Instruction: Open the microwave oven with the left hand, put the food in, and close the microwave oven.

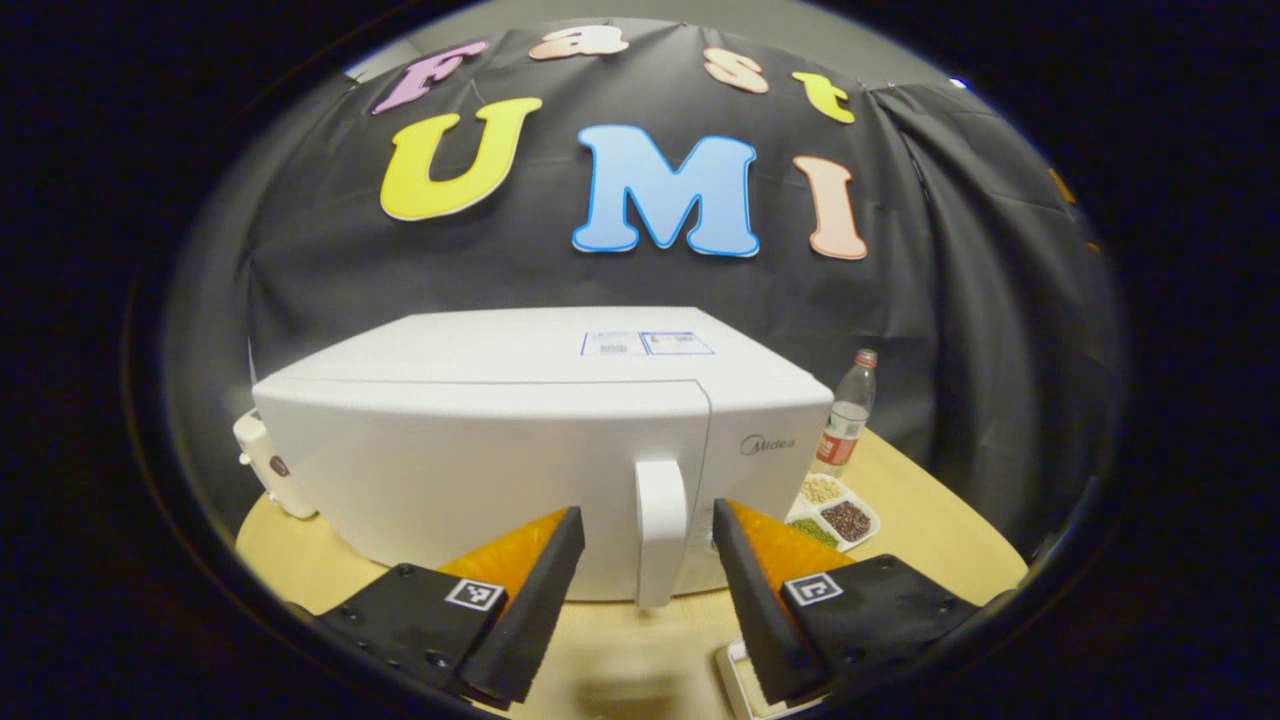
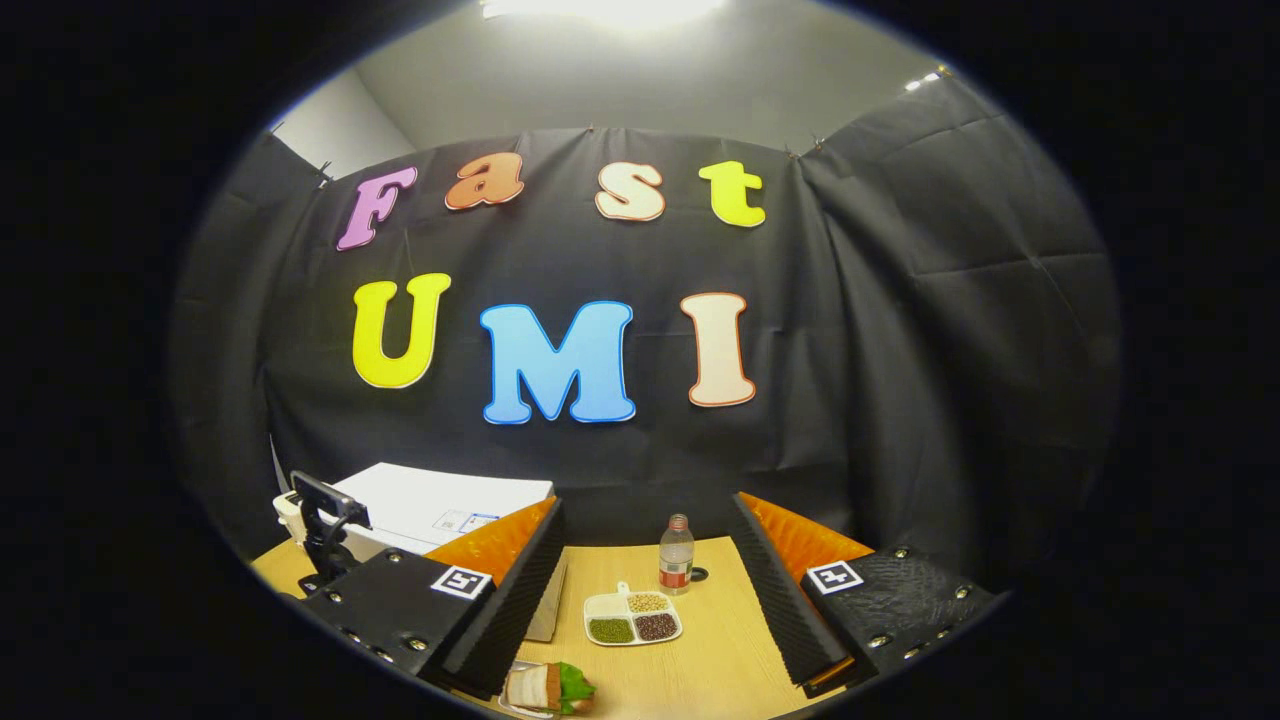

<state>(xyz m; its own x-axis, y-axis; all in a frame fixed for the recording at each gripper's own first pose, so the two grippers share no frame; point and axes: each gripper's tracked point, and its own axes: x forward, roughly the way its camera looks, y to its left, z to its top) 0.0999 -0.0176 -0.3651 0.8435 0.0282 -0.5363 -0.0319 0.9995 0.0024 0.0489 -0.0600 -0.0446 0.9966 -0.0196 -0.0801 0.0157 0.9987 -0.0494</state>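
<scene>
Hiding part of the microwave (image 2: 430,510), right gripper (image 2: 645,590) jaws released; left gripper (image 1: 645,590) jaws released astride handle (image 1: 661,530).

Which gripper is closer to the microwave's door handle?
Left. The left gripper is open with the handle between its fingers, not yet clamped. The right gripper hangs open farther back, off to the side of the microwave.

Brand: you have "Midea" on the microwave (image 1: 540,450) front, right of the handle.
Top sticker (image 1: 647,343): too small to read.
</scene>
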